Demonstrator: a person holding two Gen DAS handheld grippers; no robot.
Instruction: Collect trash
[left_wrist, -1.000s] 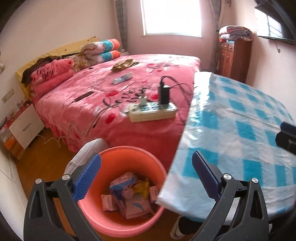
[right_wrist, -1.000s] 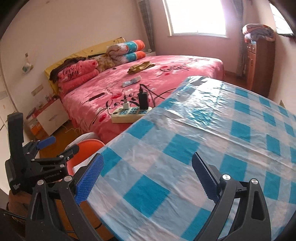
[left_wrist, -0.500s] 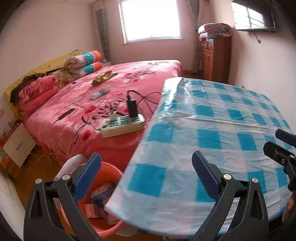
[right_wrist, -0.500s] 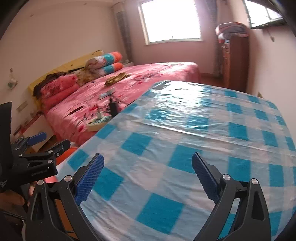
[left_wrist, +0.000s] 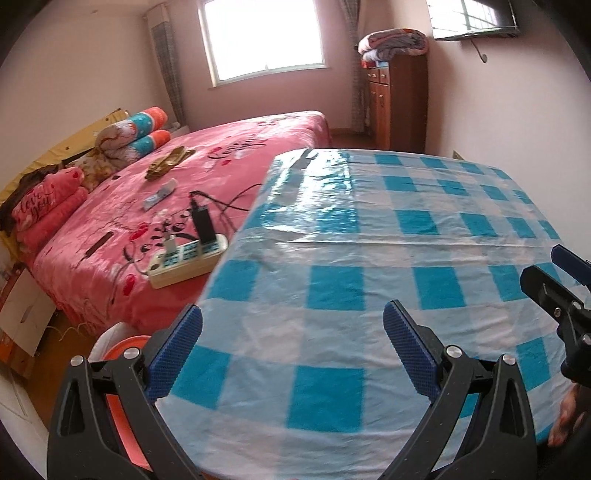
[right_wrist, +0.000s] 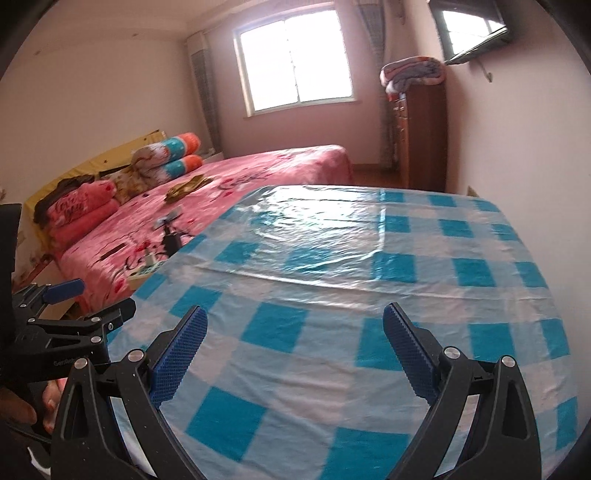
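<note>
Fingers of the left gripper (left_wrist: 291, 354) and right gripper (right_wrist: 293, 354) stand apart and empty above the checked surface (left_wrist: 369, 240), which carries no visible trash, presumably because it is cleared; the orange bin (left_wrist: 120, 347) sits low beside its edge.

Room was bright w/ daylight from the window (left_wrist: 264, 35), blown out to near white in both views. Glare streaked the plastic-covered checked tablecloth (left_wrist: 369, 258) on its far half; same sheen in right wrist view. Pinkish cast on the walls. Heavy fisheye bending at edges, black vignette in corners. Slight motion blur on near cloth & room edges; gripper fingers (right_wrist: 177, 354) stayed sharp. Shadows soft, faint.
</note>
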